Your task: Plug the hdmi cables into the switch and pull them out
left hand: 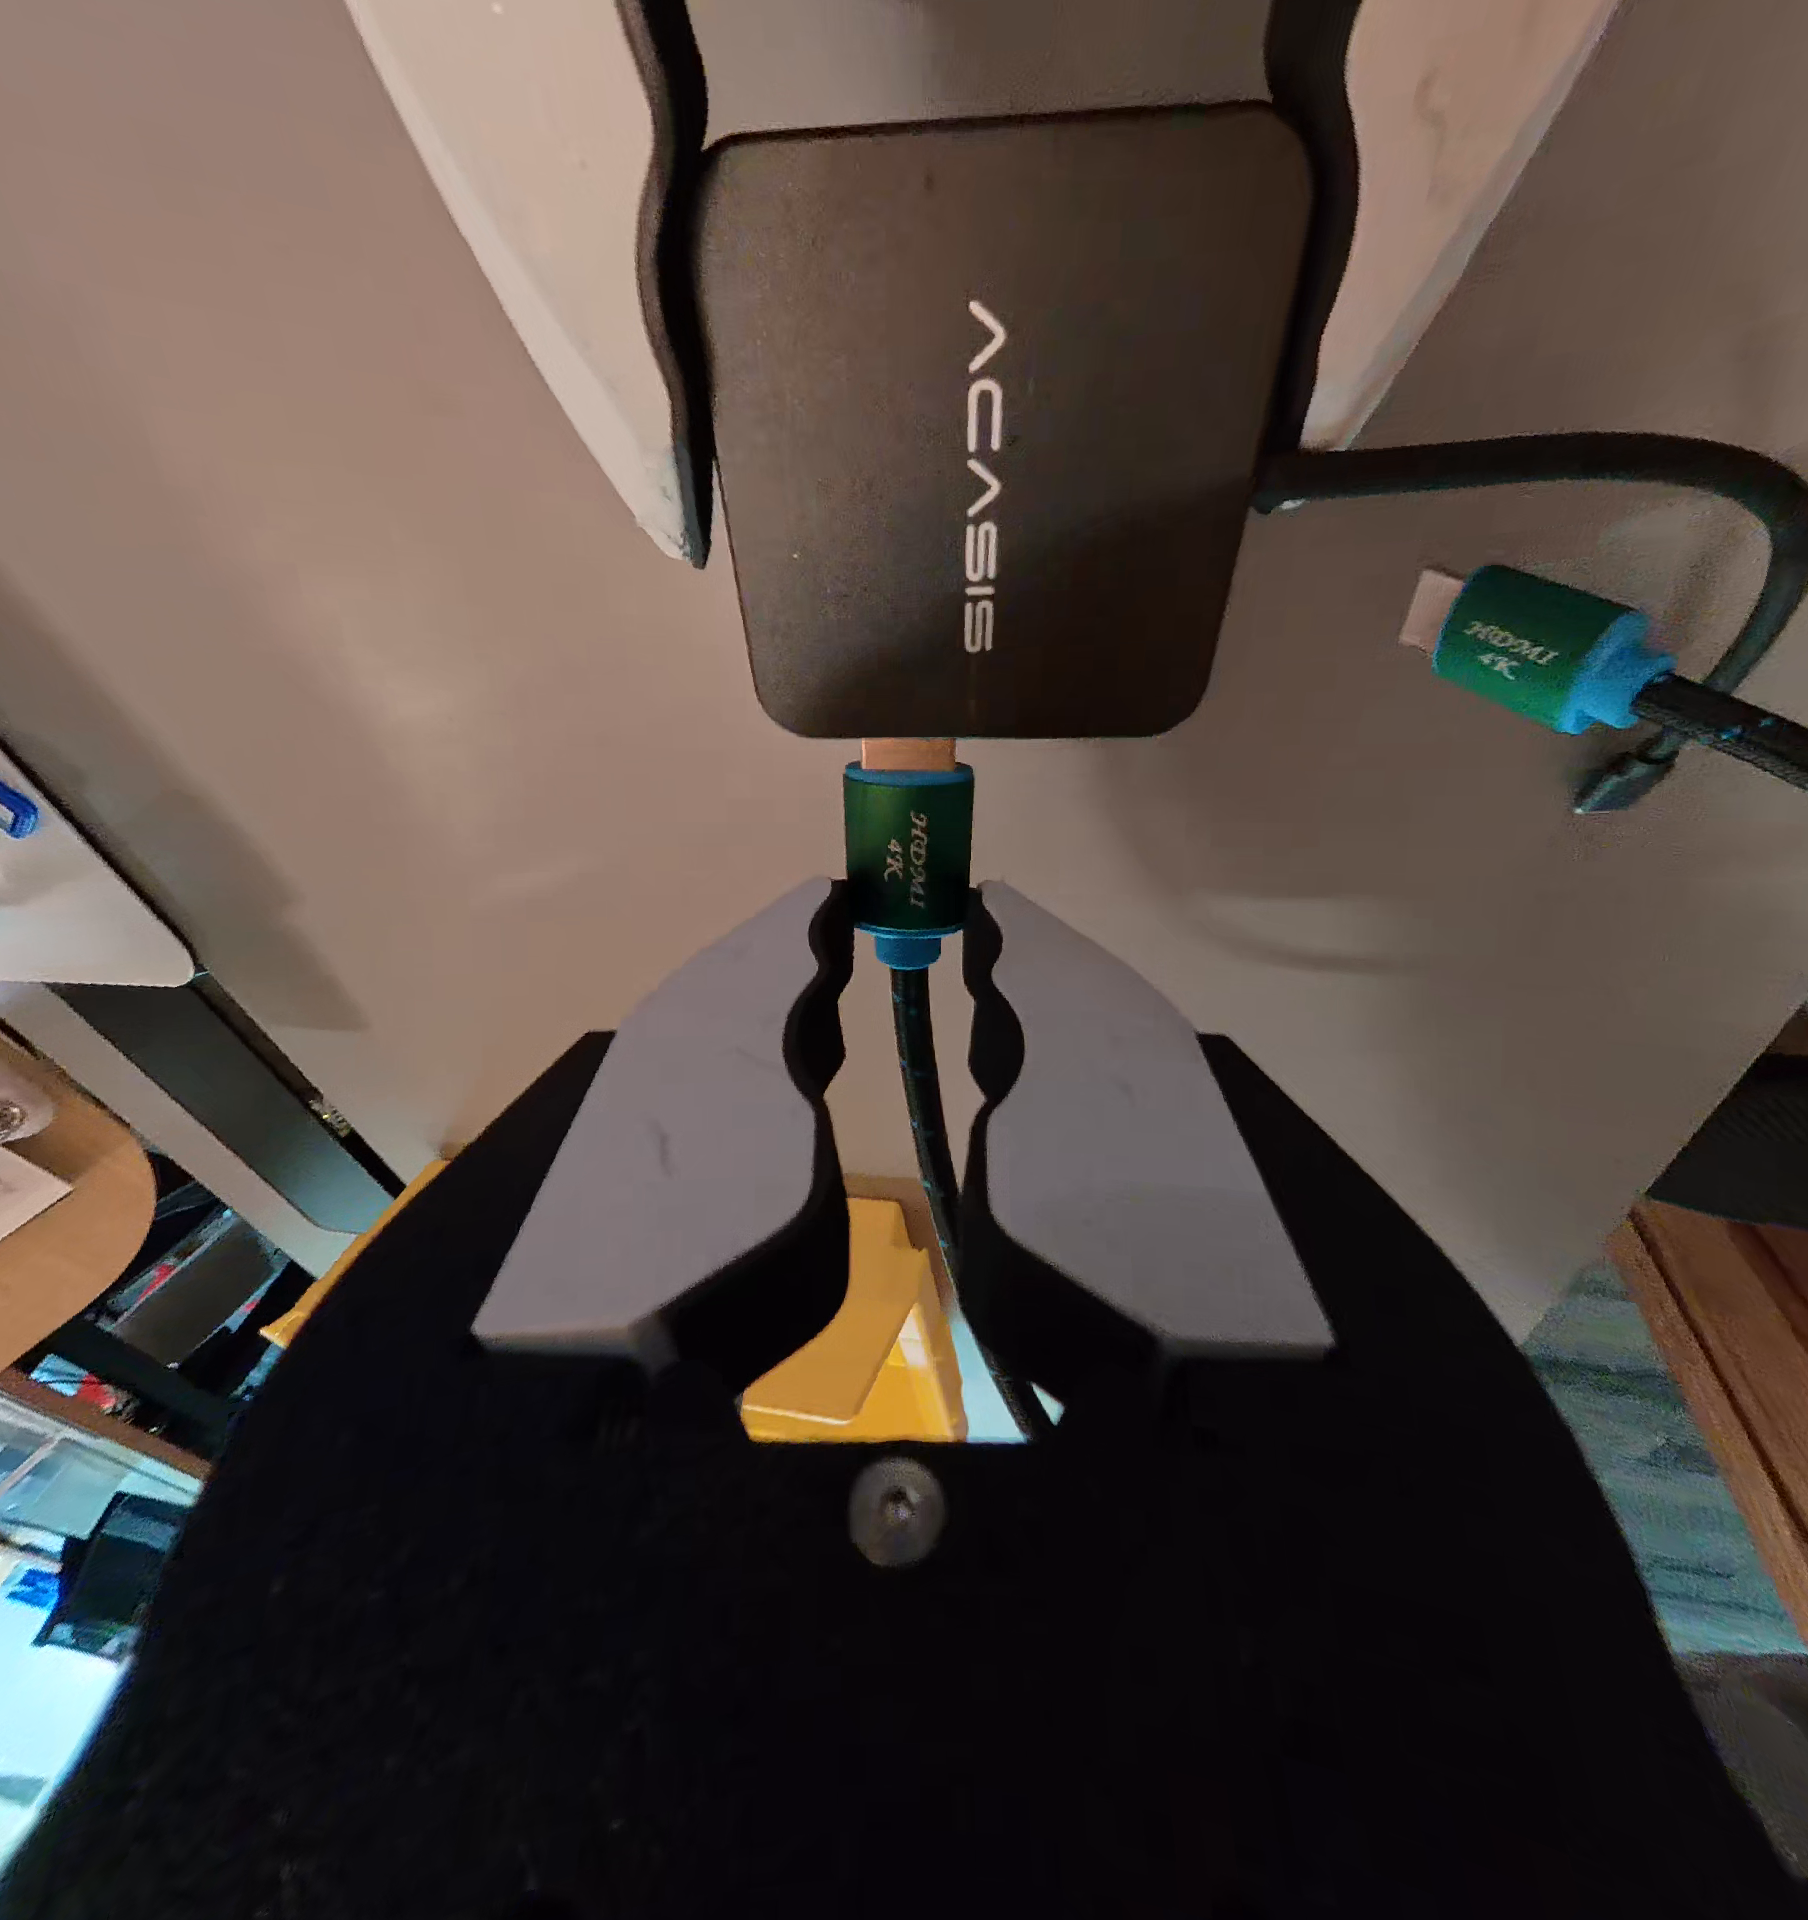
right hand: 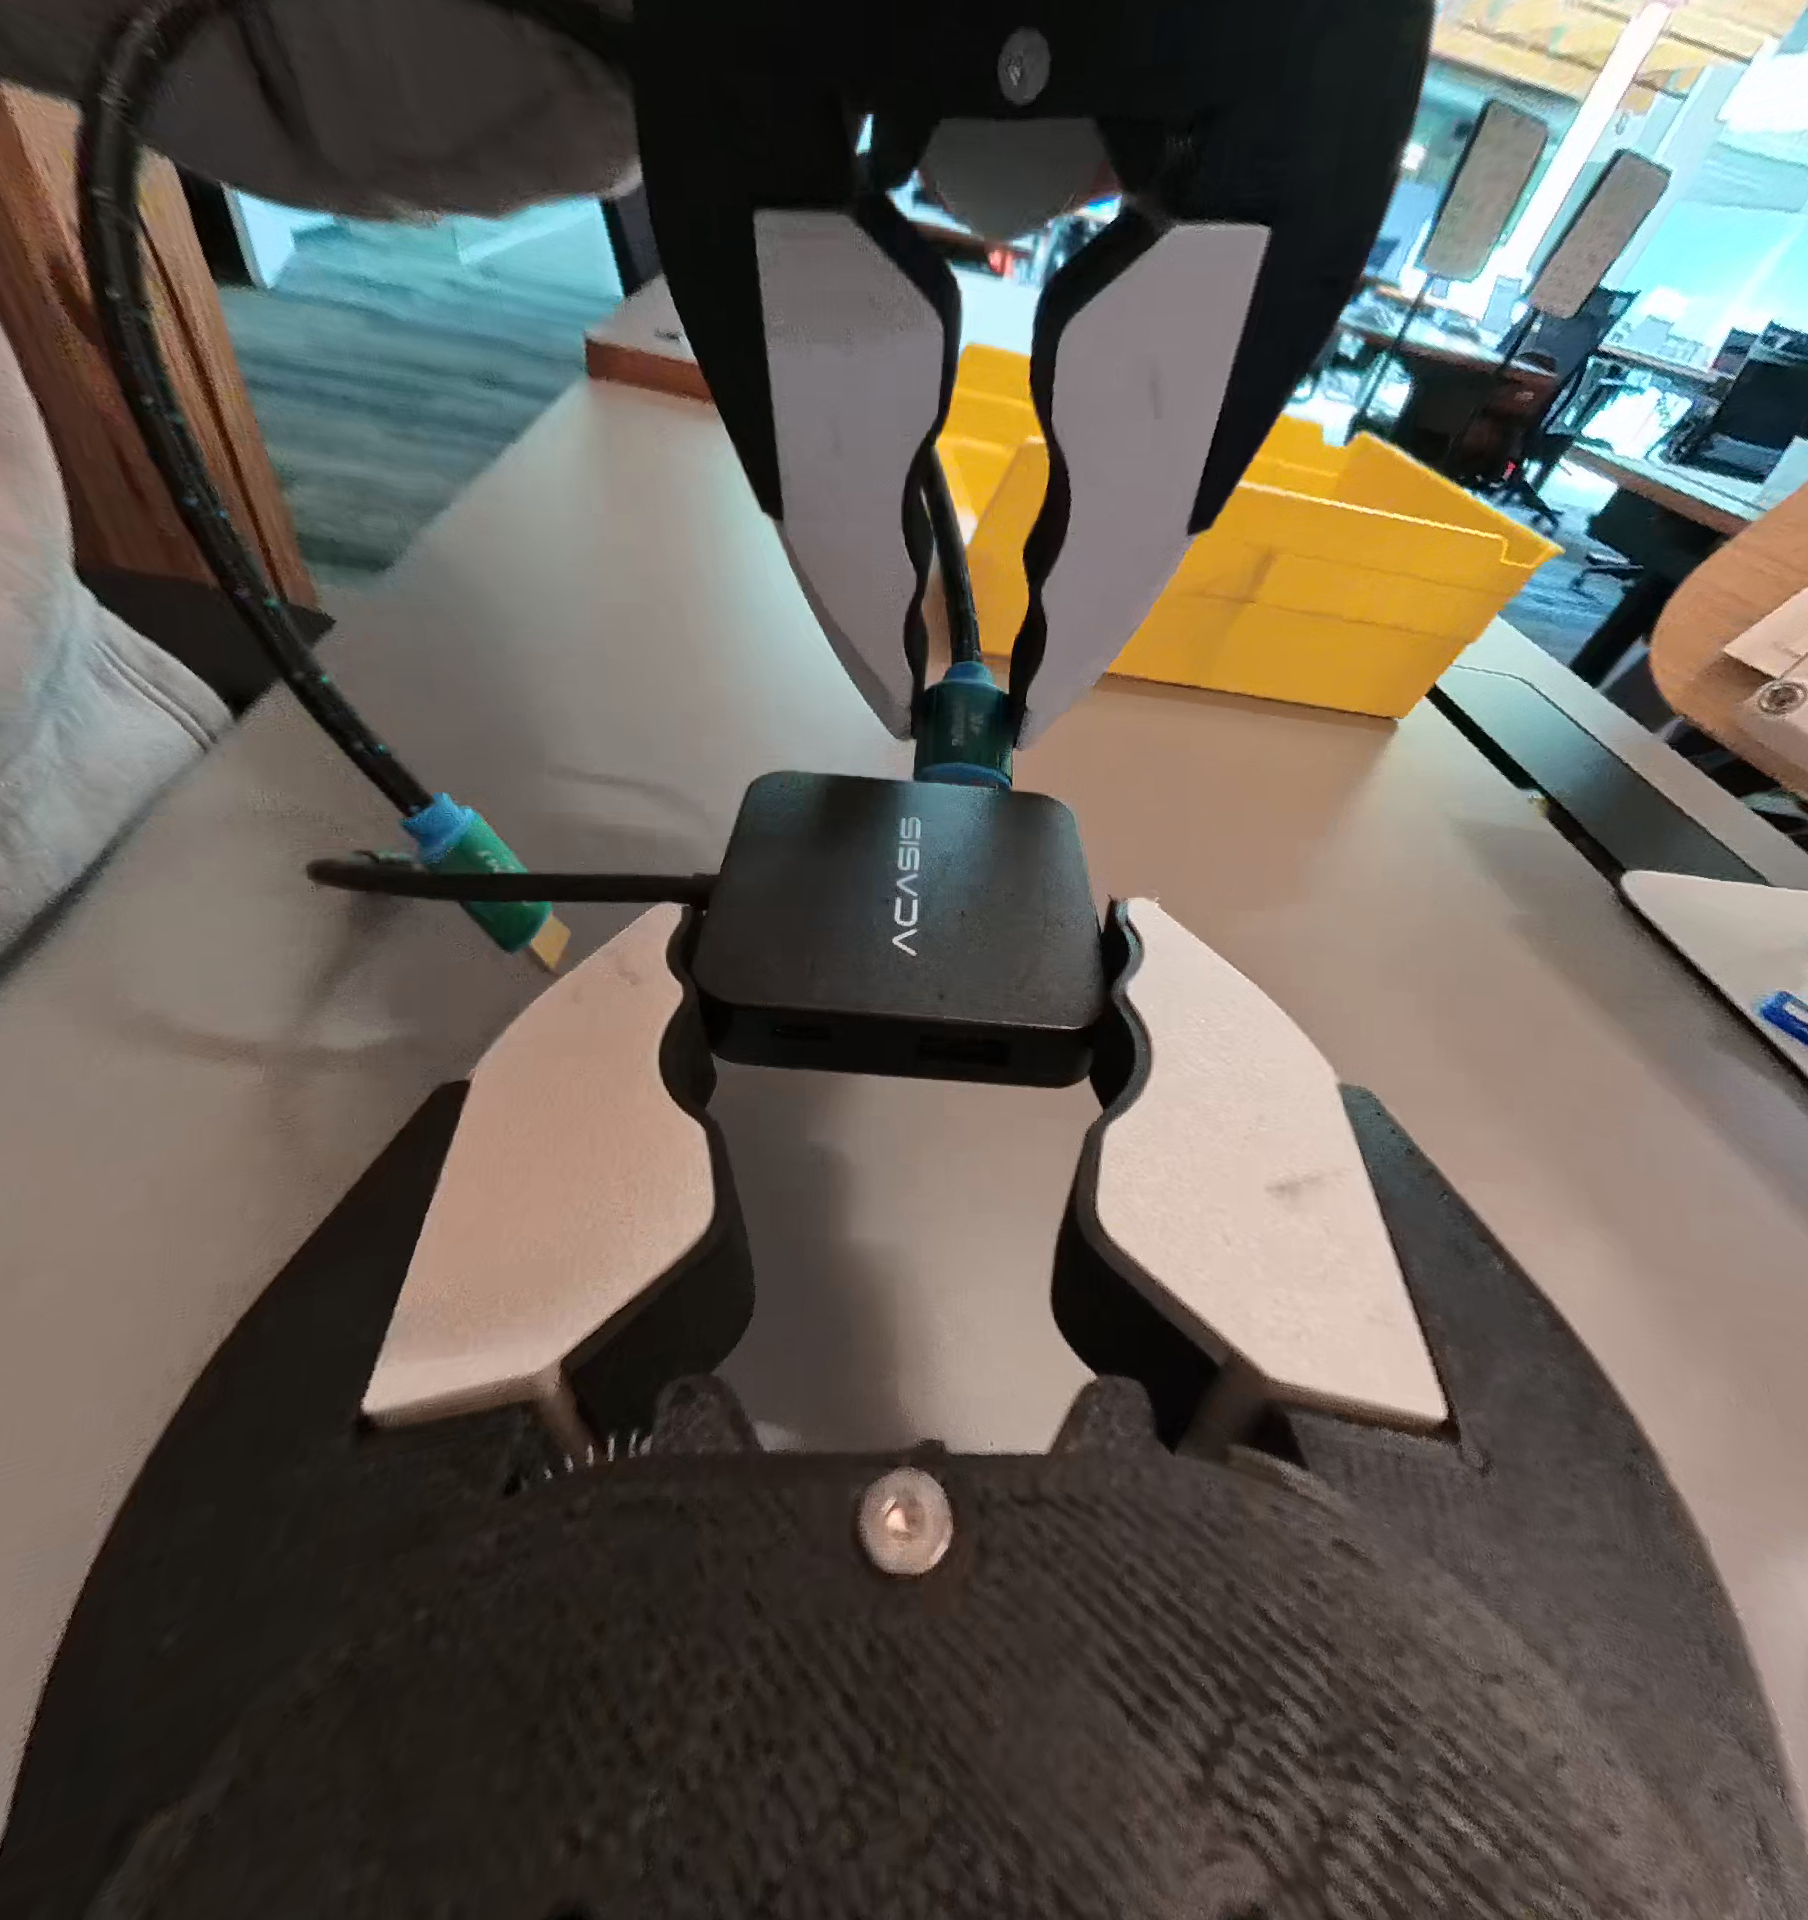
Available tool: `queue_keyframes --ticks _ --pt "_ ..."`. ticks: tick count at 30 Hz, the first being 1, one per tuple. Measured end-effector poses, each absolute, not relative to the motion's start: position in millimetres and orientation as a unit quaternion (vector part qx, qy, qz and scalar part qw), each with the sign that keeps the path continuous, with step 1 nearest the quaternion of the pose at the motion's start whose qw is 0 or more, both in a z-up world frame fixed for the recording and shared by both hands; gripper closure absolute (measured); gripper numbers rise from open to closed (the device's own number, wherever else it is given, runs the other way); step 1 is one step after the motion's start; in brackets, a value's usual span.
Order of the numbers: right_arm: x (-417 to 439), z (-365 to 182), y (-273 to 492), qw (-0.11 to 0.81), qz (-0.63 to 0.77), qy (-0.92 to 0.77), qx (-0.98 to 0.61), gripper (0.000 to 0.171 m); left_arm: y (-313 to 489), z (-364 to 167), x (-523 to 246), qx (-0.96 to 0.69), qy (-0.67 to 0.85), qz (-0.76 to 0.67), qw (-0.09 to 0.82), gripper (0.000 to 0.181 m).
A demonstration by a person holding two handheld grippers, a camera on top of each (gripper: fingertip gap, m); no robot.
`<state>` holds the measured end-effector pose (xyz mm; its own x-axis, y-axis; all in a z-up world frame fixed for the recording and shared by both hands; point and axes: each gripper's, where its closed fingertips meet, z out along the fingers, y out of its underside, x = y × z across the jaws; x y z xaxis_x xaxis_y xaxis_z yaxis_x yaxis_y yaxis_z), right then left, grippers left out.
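Left wrist view showed the left gripper (left hand: 907, 906) clamping the green metal HDMI plug (left hand: 905, 844) while the right gripper (right hand: 905, 982) braced the flat black switch box (right hand: 905, 914) against the push.

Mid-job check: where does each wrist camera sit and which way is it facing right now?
Left wrist view: on left gripper, facing switch; own fingers clamp plug.
Right wrist view: on right gripper, facing the opposite way toward yellow bins; own fingers clamp the switch.
Shared: switch, plug, loose plug, both grippers.
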<state>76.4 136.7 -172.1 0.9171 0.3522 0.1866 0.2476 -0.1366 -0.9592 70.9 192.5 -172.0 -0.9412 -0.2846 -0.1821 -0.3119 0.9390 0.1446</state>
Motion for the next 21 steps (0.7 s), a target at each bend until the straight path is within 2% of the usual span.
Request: queue_keyframes --ticks 10,21 --pt "74 -159 135 0.660 0.080 -0.182 -0.724 0.098 186 -171 71 -0.162 0.985 0.015 0.051 0.161" --pt "72 -159 137 0.668 0.084 -0.180 -0.717 0.098 184 -167 72 -0.150 0.986 0.028 0.059 0.162"
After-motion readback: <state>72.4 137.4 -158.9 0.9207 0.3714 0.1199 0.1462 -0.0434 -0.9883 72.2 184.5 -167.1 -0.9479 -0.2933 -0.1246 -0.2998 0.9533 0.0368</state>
